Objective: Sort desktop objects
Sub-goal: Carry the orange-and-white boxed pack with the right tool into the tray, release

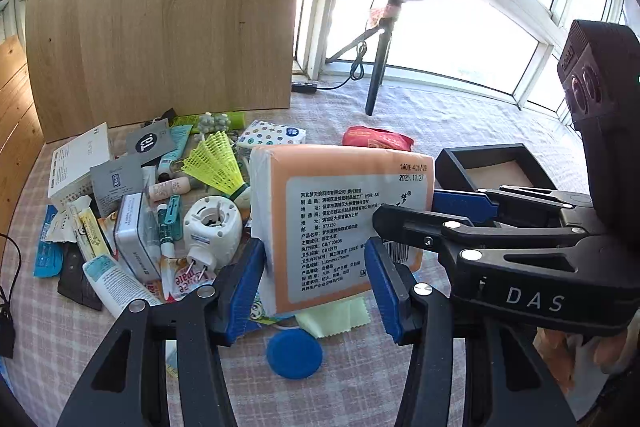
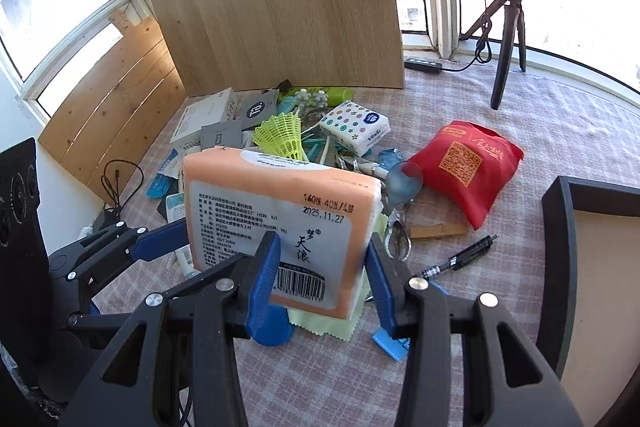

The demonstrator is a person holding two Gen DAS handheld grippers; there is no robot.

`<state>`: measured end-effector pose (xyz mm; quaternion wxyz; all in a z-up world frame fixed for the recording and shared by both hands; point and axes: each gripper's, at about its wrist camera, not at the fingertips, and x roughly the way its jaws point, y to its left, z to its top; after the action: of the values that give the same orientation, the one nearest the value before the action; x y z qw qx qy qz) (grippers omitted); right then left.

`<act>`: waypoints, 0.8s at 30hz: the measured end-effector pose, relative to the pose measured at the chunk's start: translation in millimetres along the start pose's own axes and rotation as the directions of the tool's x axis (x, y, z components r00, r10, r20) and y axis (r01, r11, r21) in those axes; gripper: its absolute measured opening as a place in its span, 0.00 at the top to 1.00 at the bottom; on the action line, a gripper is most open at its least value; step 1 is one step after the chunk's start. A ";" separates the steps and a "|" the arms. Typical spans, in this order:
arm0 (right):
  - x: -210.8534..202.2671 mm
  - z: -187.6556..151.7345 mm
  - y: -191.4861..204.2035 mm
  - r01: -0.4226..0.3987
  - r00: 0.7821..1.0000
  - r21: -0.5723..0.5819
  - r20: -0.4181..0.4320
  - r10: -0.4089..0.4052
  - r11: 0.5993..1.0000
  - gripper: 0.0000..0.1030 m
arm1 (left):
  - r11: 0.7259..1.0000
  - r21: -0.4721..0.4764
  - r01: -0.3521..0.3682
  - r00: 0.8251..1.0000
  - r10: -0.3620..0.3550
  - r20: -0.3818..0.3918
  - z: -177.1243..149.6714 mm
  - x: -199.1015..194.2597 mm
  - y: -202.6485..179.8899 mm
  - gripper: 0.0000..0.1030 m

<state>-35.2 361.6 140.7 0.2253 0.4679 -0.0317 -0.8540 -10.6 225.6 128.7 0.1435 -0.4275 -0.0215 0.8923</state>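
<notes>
An orange tissue pack (image 1: 340,187) (image 2: 260,195) with a white printed label hangs tilted above the checked tablecloth, held from two sides. My left gripper (image 1: 316,275) is shut on its lower left part, with a blue pad on either side. My right gripper (image 2: 322,267) clamps the lower right part near the barcode. In the left wrist view the right gripper (image 1: 404,211) reaches in from the right. In the right wrist view the left gripper (image 2: 176,231) comes in from the left, its far finger hidden behind the pack.
A pile of small items lies behind the pack: a yellow shuttlecock (image 1: 216,163), a white plug-in device (image 1: 212,227), boxes and tubes. Under the pack are a green cloth (image 1: 336,315) and a blue disc (image 1: 294,353). A black tray (image 2: 560,247), red pouch (image 2: 468,163) and pen (image 2: 460,259) lie right. A wooden board (image 1: 160,15) stands behind.
</notes>
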 end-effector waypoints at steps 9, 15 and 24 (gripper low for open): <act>-80.1 -44.3 -100.6 0.162 0.985 0.148 0.036 -0.169 0.976 0.59 | 0.975 0.169 0.145 0.989 -0.141 -0.037 5.5 25.8 -133.1 0.53; -128.7 -80.1 -162.3 0.268 0.958 0.248 0.036 -0.286 0.931 0.59 | 0.934 0.264 0.242 0.970 -0.226 -0.089 1.4 41.0 -217.0 0.53; -180.2 -122.4 -226.3 0.354 0.918 0.392 0.026 -0.395 0.849 0.59 | 0.868 0.381 0.319 0.946 -0.270 -0.177 -13.0 49.6 -305.9 0.51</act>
<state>67.1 658.3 153.6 -0.0423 0.4536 -0.1163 -0.8825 42.6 531.1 132.1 0.3644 -0.4320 0.1068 0.8180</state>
